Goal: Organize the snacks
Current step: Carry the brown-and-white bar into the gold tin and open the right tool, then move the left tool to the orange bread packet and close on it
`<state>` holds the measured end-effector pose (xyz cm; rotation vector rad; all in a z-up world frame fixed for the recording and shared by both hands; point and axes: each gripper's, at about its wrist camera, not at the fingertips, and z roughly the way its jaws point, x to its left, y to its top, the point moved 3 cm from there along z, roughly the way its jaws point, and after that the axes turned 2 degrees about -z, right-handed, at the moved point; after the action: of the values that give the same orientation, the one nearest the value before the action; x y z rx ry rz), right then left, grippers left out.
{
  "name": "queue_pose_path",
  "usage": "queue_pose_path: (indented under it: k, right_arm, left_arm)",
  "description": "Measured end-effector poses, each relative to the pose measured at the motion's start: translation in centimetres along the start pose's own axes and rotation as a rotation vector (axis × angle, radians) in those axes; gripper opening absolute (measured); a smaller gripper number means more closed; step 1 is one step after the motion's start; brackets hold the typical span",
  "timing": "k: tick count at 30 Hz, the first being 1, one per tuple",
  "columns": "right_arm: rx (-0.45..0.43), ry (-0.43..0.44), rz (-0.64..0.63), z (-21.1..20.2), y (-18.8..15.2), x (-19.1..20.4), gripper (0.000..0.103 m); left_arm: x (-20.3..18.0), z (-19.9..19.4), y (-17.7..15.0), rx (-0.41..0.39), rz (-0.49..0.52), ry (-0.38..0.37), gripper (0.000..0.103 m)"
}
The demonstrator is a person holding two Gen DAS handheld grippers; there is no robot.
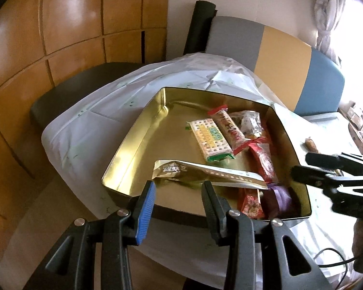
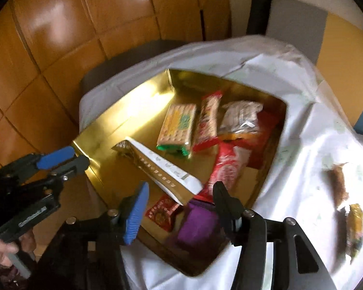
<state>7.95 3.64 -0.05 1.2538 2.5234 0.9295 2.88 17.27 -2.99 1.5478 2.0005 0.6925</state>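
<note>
A gold tin box sits on a white cloth and holds several snacks: a green-and-white cracker pack, a red-ended bar, a long white-and-gold packet, red packs and a purple pack. My left gripper is open and empty at the box's near-left edge. My right gripper is open and empty above the box's near end.
Two loose snacks lie on the white cloth right of the box; one also shows in the left wrist view. A dark chair and wooden cabinets stand behind. A cable lies at front right.
</note>
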Motion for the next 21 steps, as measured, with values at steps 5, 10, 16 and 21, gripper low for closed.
queue_pose_path:
  k: [5, 10, 16, 21]
  right_arm:
    - [-0.047, -0.057, 0.008, -2.7, -0.9, -1.6, 0.057]
    - [-0.043, -0.134, 0.024, -4.4, -2.9, -4.1, 0.058]
    - [-0.007, -0.236, 0.04, -6.9, -6.3, -8.4, 0.078]
    - [0.034, -0.349, 0.095, -8.8, -9.4, -13.4, 0.081]
  left_arm:
    - [-1.0, -0.3, -0.2, -0.002, 0.028, -0.012, 0.04]
    - [-2.0, -0.6, -0.2, -0.003, 0.053, -0.022, 0.04]
    - [-3.7, -0.8, -0.4, -0.001, 0.092, -0.038, 0.04]
    - [-5.1, -0.9, -0.7, 0.007, 0.122, -0.054, 0.04]
